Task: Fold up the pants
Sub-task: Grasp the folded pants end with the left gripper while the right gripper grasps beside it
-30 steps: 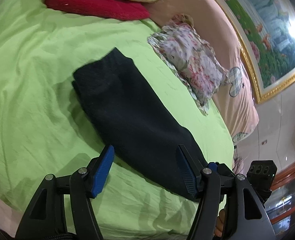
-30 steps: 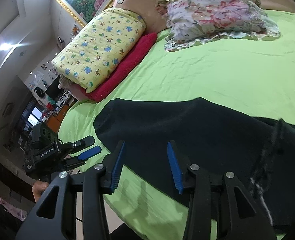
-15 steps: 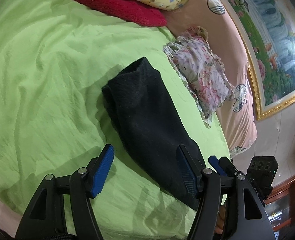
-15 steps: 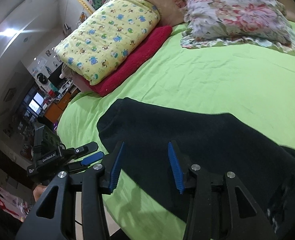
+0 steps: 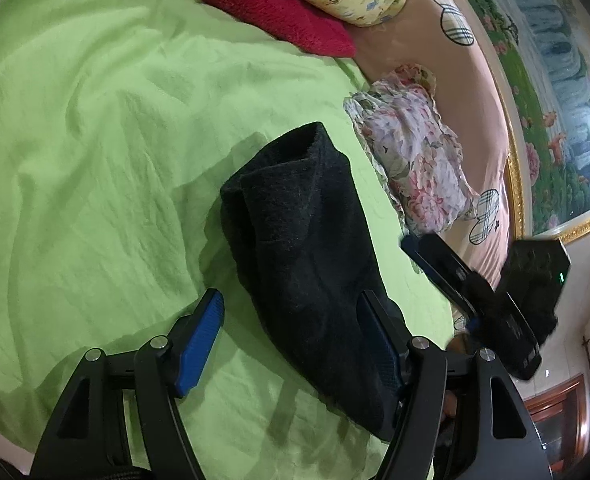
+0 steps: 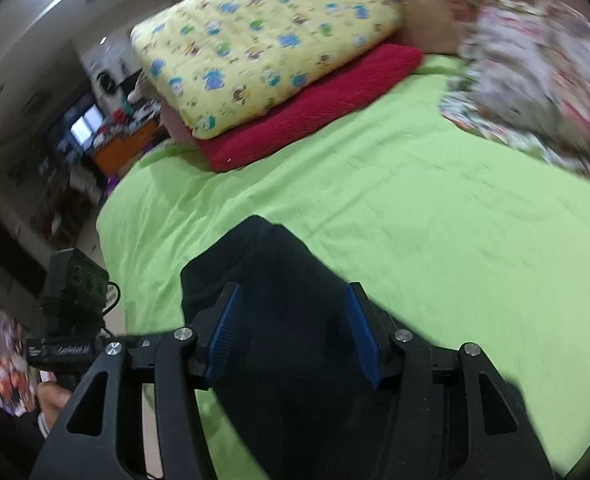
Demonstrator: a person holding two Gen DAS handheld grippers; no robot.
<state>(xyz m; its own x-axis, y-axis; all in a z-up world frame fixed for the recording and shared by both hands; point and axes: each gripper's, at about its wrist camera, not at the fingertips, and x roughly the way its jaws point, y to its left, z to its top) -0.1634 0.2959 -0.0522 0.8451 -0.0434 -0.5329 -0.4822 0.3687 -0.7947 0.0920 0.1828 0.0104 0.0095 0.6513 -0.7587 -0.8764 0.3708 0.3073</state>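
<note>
The black pants point(image 5: 307, 256) lie folded into a long narrow strip on the green bedsheet point(image 5: 87, 152). My left gripper point(image 5: 291, 320) is open and empty, hovering above the near end of the strip, its blue pads astride the cloth. My right gripper point(image 6: 293, 316) is open and empty above the pants point(image 6: 283, 280), and it also shows in the left wrist view point(image 5: 411, 252) at the strip's right side. The left gripper's body point(image 6: 75, 312) shows at the left of the right wrist view.
A yellow patterned pillow point(image 6: 263, 40) lies on a red blanket point(image 6: 315, 108) at the head of the bed. A floral pillow point(image 5: 415, 160) leans on the pink headboard point(image 5: 447, 80). A framed painting point(image 5: 555, 80) hangs behind. The bed's edge runs close below both grippers.
Both grippers have pulled back and risen from the pants and stay open. The right wrist view has swung left, with motion blur. The pants lie still.
</note>
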